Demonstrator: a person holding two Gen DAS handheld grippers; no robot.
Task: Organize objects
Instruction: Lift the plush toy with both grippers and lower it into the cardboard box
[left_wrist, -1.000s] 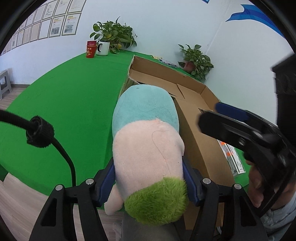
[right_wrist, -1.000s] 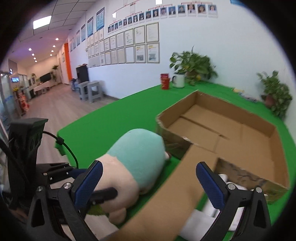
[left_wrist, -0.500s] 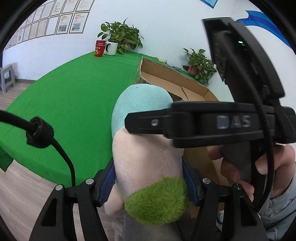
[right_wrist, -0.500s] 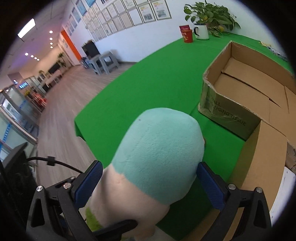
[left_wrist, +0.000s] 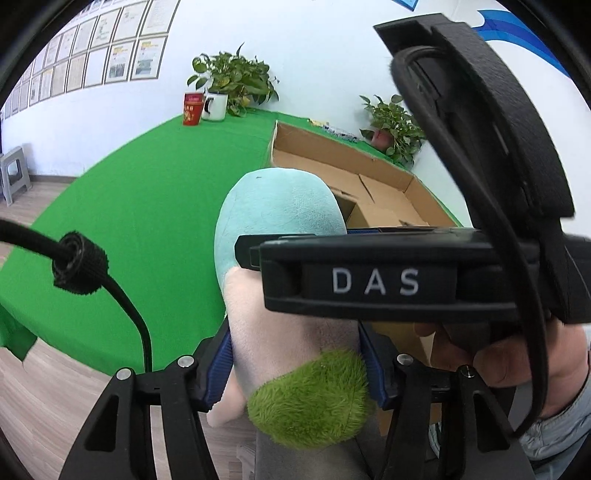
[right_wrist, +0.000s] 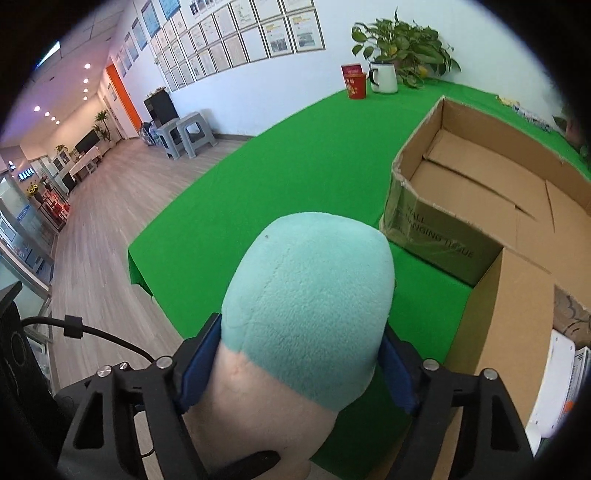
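the plush toy (left_wrist: 280, 266), mint at the head end, pale pink in the body with a shaggy green patch at the tail, is off the worktop (left_wrist: 147, 206) and pinched at two places at once: the left hand-held gripper (left_wrist: 295, 360) squeezes the pink lower body between its blue pads, and the right hand-held gripper (right_wrist: 295, 354) clamps it higher up, about where the pink meets the mint. seen from the left wrist, the right tool crosses just ahead of the left pads, with the person's right hand (left_wrist: 517, 354) behind it. ahead and to the right of both grippers sits the open cardboard box (right_wrist: 480, 192), its floor bare in what shows, with a raised flap (right_wrist: 509, 314) nearer on the right. this looks like a handover, or a two-handed carry, on the way to the box. the next move likely needs one gripper to let go cleanly, then the toy lifted over the near wall and flap without snagging.
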